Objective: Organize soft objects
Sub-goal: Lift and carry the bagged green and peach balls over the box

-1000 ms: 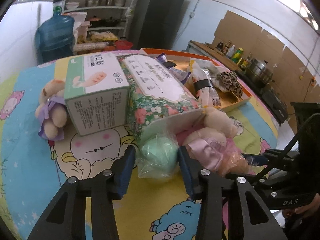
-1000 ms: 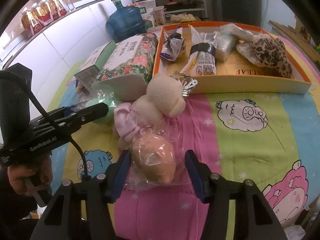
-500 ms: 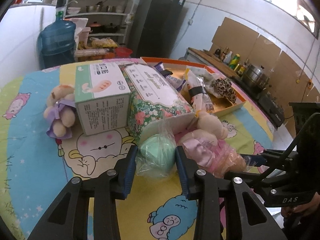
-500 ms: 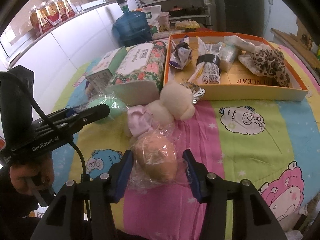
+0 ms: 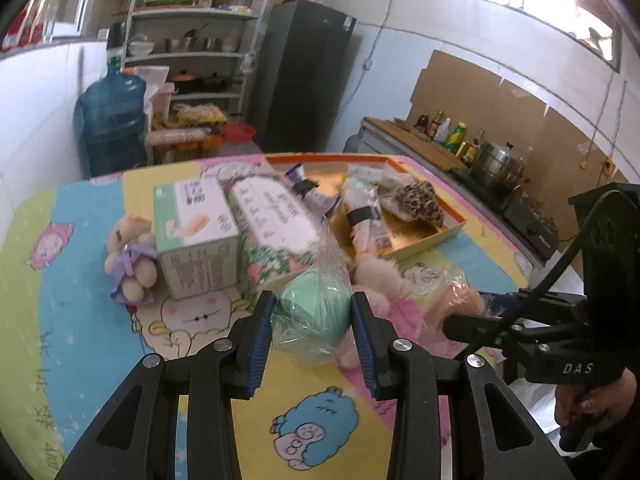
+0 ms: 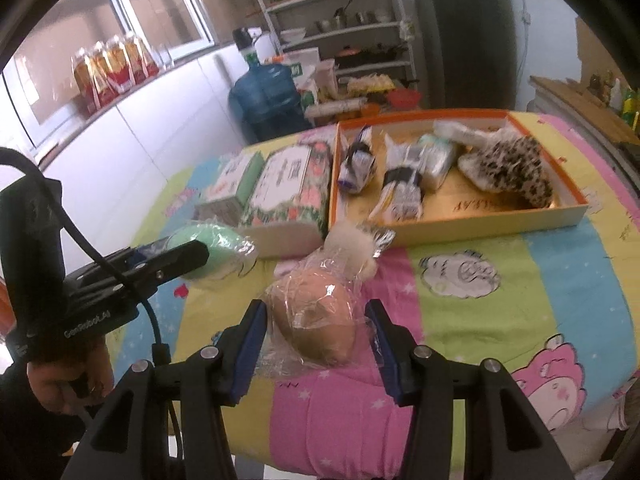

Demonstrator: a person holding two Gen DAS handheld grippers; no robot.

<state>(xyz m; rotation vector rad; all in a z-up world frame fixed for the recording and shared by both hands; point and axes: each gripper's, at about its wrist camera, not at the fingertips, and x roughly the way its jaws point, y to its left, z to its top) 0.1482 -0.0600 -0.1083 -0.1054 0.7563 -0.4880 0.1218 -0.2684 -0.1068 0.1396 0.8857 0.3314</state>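
Both balls gripped, lifting off the table.
My left gripper (image 5: 312, 314) squeezes the green ball (image 5: 314, 308), my right gripper (image 6: 316, 322) the orange ball (image 6: 316, 316); next, carry them to the tray (image 6: 492, 222).

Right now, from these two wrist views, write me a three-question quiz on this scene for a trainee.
1. True or false: the left gripper is shut on the green ball wrapped in plastic.
2. Which item lies inside the orange tray? A) leopard-print item B) purple-dressed plush toy C) floral pack
3. Fill in: the right gripper holds a wrapped ball of ____ colour.

Key: 1 true. 2 A; the plush and the floral pack sit on the cartoon tablecloth outside the tray. 3 peach: the peach ball is between its pads.
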